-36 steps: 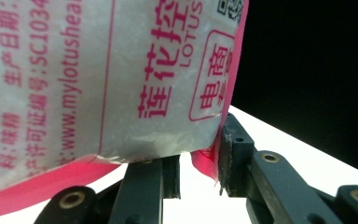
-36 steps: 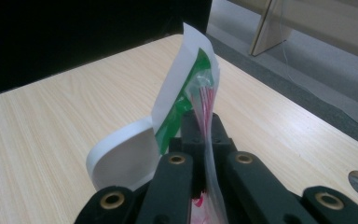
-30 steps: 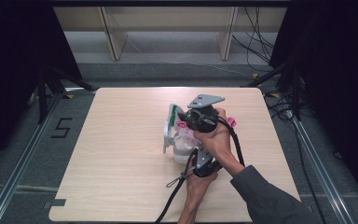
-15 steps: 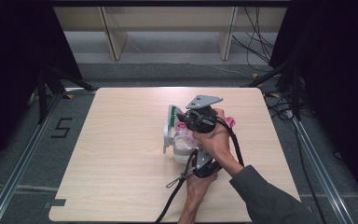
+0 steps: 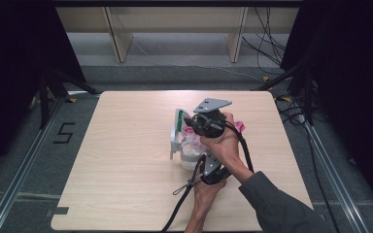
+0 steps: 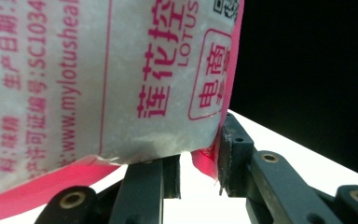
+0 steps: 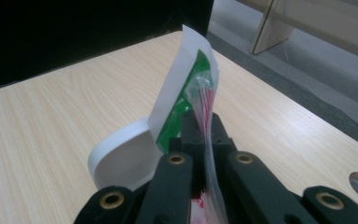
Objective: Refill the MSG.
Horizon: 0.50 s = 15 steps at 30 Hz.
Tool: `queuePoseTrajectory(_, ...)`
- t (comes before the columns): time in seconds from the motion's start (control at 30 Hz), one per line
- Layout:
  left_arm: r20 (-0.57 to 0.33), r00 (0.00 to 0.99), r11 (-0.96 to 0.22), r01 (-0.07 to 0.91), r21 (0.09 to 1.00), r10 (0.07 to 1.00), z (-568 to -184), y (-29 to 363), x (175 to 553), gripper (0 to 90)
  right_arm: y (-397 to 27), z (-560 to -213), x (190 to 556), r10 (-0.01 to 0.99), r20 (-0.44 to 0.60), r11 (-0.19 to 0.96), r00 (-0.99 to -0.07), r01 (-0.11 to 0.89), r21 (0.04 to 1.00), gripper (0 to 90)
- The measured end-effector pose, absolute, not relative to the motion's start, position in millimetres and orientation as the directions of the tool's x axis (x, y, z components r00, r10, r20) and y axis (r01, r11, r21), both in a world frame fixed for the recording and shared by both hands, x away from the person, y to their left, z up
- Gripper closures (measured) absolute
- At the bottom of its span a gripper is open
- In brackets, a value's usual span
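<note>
Nearest the person, at about six o'clock from the middle of the counter, the left gripper is clamped on the bottom corner of a white plastic packet with pink print and a pink sealed edge. Its jaws pinch that corner between them. The packet stands just right of the counter's centre, held upright between the two hands.

Farther off, toward twelve o'clock, the right gripper has its jaws pressed together on the packet's thin clear-and-pink top edge. I judge the work to be at the holding stage: both ends gripped, the packet not visibly torn open.

Just beyond, at about eleven o'clock from the right gripper, a white holder with a green insert rests on the counter. What the packet or holder contains cannot be made out.
</note>
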<state>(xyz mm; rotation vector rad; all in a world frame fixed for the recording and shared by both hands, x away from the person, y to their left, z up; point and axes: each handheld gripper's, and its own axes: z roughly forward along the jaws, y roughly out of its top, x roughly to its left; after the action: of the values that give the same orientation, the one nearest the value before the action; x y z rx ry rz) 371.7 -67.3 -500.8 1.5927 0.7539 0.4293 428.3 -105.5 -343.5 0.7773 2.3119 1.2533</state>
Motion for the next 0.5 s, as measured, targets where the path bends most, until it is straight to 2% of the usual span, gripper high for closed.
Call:
queuePoseTrajectory(0.47, -0.151, 0.717, -0.019, 0.223, 0.975, 0.681, -500.2, -66.5, 372.0, 72.6, -101.6, -344.5, 428.0, 0.643, -0.07, 0.443, -0.763, 0.296, 0.846, 90.0)
queuePoseTrajectory(0.5, -0.148, 0.719, -0.023, 0.222, 0.975, 0.679, -500.0, -65.9, 372.1, 72.6, -101.6, -344.6, 429.4, 0.634, -0.089, 0.452, -0.768, 0.275, 0.849, 90.0)
